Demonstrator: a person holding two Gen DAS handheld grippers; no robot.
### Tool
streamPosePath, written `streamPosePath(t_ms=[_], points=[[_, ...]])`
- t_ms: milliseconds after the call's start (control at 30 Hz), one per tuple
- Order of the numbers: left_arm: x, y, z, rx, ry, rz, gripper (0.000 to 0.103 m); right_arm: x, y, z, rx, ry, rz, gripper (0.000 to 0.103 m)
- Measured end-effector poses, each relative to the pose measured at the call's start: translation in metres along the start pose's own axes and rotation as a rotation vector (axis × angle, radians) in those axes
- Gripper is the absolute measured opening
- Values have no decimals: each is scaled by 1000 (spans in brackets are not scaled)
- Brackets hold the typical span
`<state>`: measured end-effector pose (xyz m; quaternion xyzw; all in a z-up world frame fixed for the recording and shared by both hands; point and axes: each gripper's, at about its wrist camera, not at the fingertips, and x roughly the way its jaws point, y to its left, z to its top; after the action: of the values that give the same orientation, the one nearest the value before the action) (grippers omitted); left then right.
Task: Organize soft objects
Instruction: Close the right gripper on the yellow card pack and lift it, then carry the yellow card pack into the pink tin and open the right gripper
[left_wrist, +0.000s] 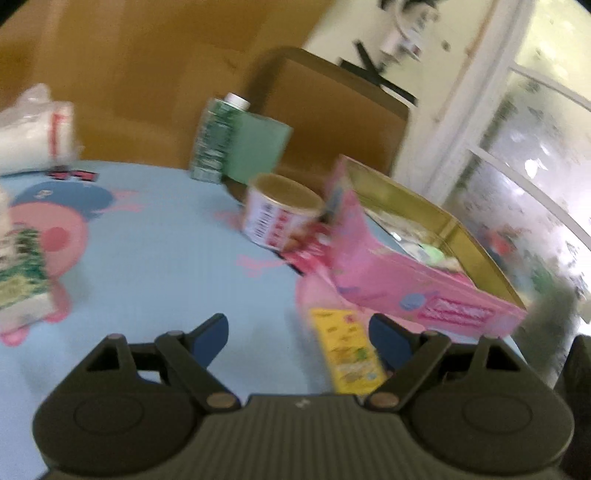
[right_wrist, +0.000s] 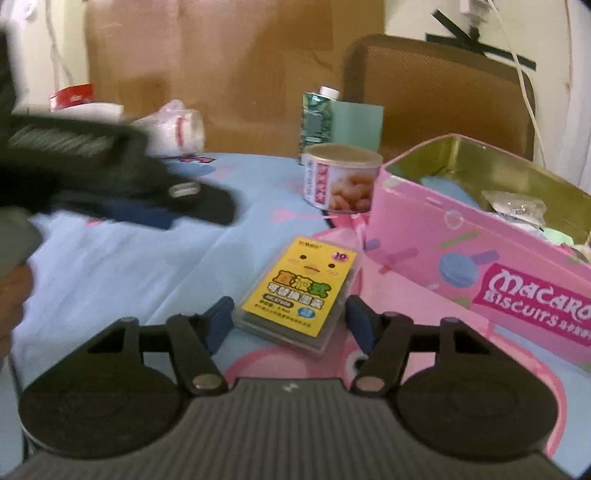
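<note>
A yellow flat packet (right_wrist: 299, 291) with a chick face lies on the blue cartoon tablecloth (right_wrist: 129, 266). It sits between the fingers of my right gripper (right_wrist: 289, 306), which is open, with a small gap showing at each blue pad. Just right of it stands an open pink biscuit tin (right_wrist: 461, 266) with small bags inside. My left gripper (left_wrist: 297, 325) is open and holds nothing; it hovers above the cloth. In its view the packet (left_wrist: 343, 350) appears by its right finger, with the tin (left_wrist: 424, 295) beyond. From the right wrist view the left gripper (right_wrist: 147, 199) is a dark blur at the left.
A round can (right_wrist: 340, 181) and a green carton (right_wrist: 317, 122) stand behind the tin. A white plastic bag (left_wrist: 33, 136) lies at the far left and a green-and-white soft pack (left_wrist: 18, 273) at the left edge. A brown chair (right_wrist: 443, 92) stands behind the table.
</note>
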<state>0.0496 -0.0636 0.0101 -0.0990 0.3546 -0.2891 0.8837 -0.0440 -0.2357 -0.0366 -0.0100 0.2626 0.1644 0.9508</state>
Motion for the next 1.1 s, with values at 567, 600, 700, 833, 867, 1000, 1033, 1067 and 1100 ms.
streamPosePath(t_ms=[567,600,700,833,867,1000,1033,1067,1100], points=[[20,-44,10,20,127,-178,44,-36,-7,3,126,-237,23,68],[21,-53,17,43,114,-189,44,-39,-10,6,122,-265,-1,68],[33,-82,41,107,92,-218,44,-48,-28,18,103,-339,-95,69],[67,-134,66,220,62,-244,53,-48,-68,29,101,-381,-235,68],[77,-146,71,248,51,-233,58,-44,-79,32,100,-388,-277,68],[101,-167,73,298,12,-154,59,-16,-126,37,113,-336,-504,69],[102,-164,71,278,16,-164,59,-16,-134,34,132,-328,-506,69],[101,-159,69,264,19,-176,59,-19,-139,30,156,-338,-499,69],[97,-153,66,257,15,-173,60,-23,-141,26,175,-351,-495,69]])
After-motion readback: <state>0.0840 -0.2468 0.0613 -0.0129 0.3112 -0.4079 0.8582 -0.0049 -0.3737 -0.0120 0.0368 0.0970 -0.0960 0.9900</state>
